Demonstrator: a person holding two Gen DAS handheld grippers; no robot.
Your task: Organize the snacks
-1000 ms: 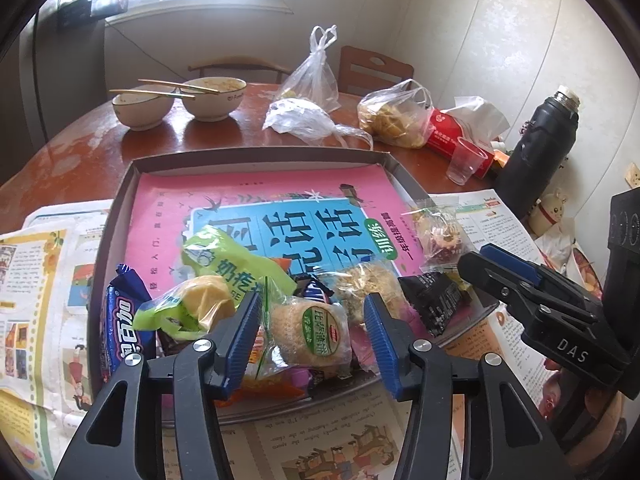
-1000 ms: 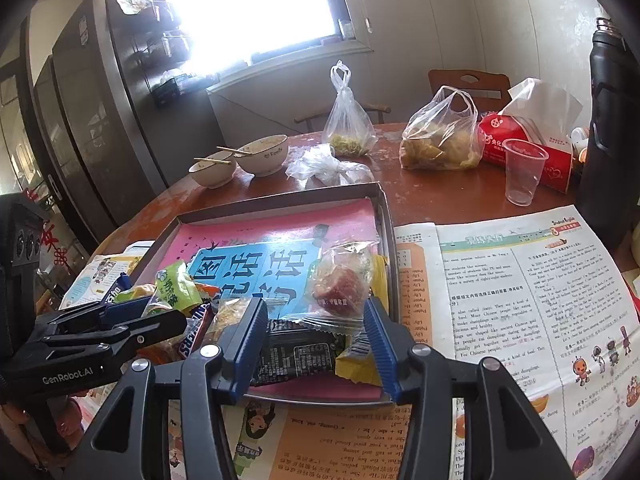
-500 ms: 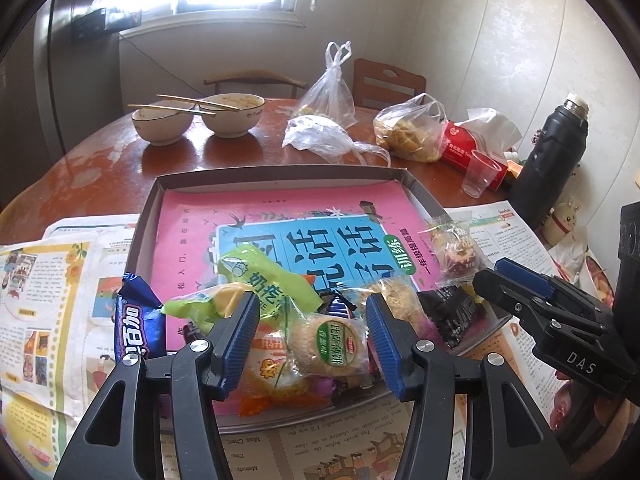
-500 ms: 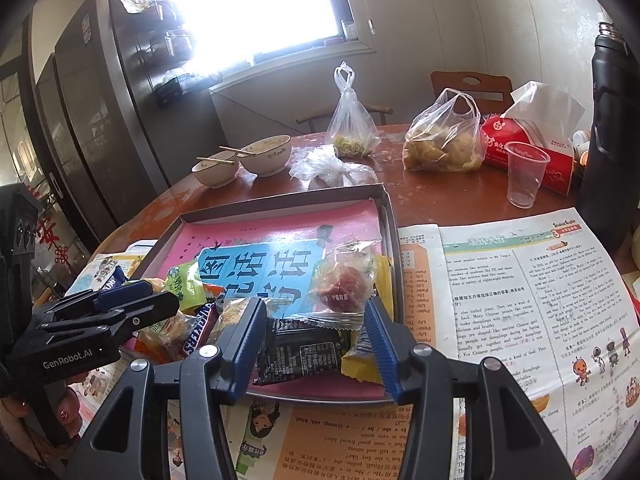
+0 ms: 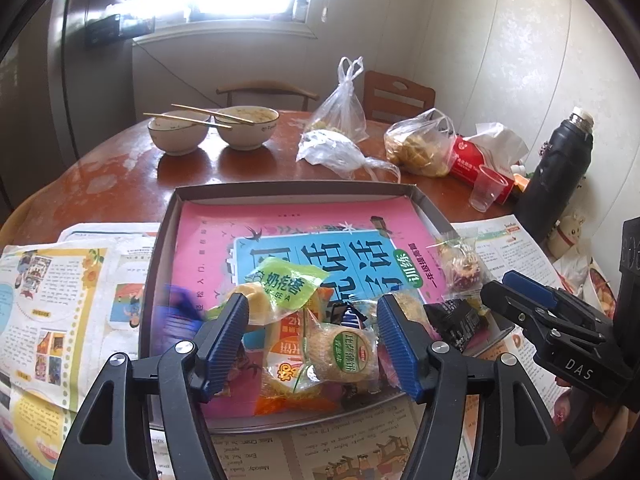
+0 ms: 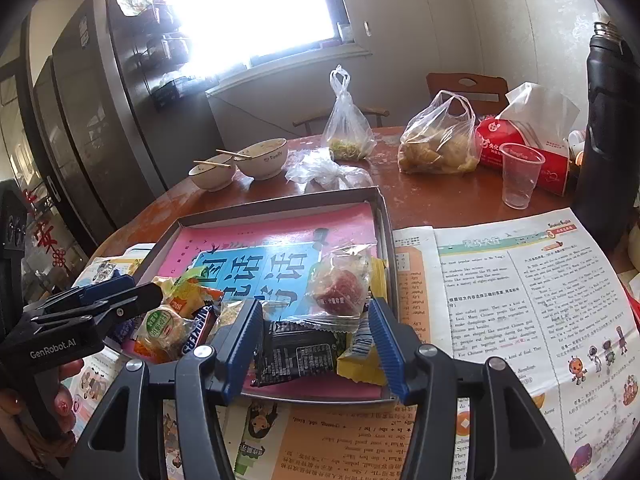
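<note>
A wooden table (image 5: 120, 184) is being lit by a bright window; at six o'clock in the tray (image 5: 168, 240) snacks (image 5: 340, 356) are being framed, unheld, by the opening left gripper (image 5: 312, 340), while the opening right gripper (image 6: 316, 344) is being held over a black packet (image 6: 296, 352), not gripped

Two bowls (image 5: 212, 132) side by side at far edge of table (image 5: 120, 176), chopsticks (image 5: 200, 116) laid across rims. Three plastic bags: knotted one (image 5: 342, 108) upright, crumpled one (image 5: 336, 152) in front, third (image 5: 420, 148) holding yellowish food. Red tissue pack (image 5: 468, 164) behind clear cup (image 5: 486, 188). Black flask (image 5: 560, 176) upright near wall. Newspapers (image 6: 520, 300) spread on table. Two chairs (image 5: 396, 96) behind. Bright window (image 6: 248, 12).
</note>
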